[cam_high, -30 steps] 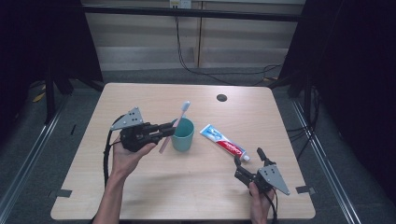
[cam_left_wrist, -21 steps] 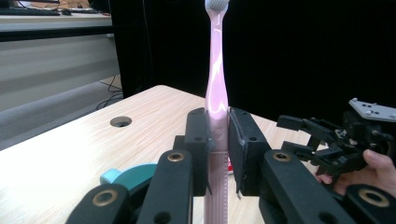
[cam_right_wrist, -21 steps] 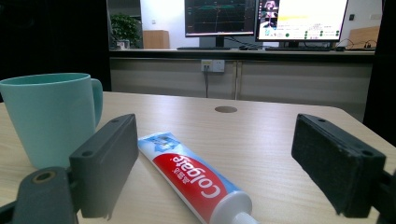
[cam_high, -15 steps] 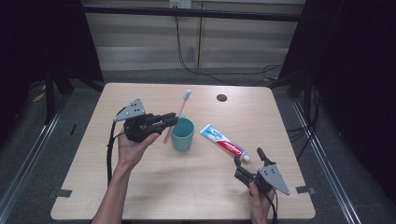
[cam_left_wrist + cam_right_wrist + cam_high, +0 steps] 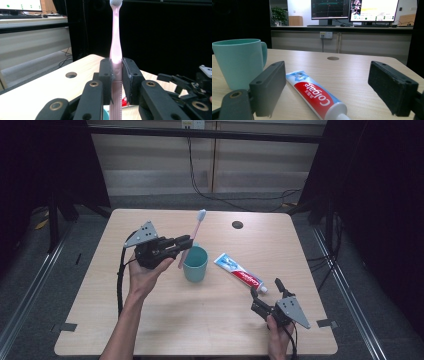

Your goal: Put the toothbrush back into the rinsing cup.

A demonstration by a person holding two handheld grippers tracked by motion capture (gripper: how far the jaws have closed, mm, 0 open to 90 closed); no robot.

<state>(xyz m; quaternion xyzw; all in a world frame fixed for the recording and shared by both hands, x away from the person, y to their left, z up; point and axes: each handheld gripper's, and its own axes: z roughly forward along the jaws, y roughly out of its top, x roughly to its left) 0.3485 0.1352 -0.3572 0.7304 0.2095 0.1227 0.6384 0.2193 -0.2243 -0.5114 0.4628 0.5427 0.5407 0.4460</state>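
Toothbrush (image 5: 194, 234) pinched in left tongs (image 5: 186, 241) above cup (image 5: 195, 263); right tongs (image 5: 265, 289) spread near toothpaste (image 5: 240, 274).

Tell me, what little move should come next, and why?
Probably lift a bit more: the left gripper is shut on the pink toothbrush, whose lower end looks level with the teal mug rim. The right gripper waits open by the toothpaste tube.

Table (image 5: 150, 320) (light wood) bears cup (image 5: 195, 264), toothpaste (image 5: 240, 274).
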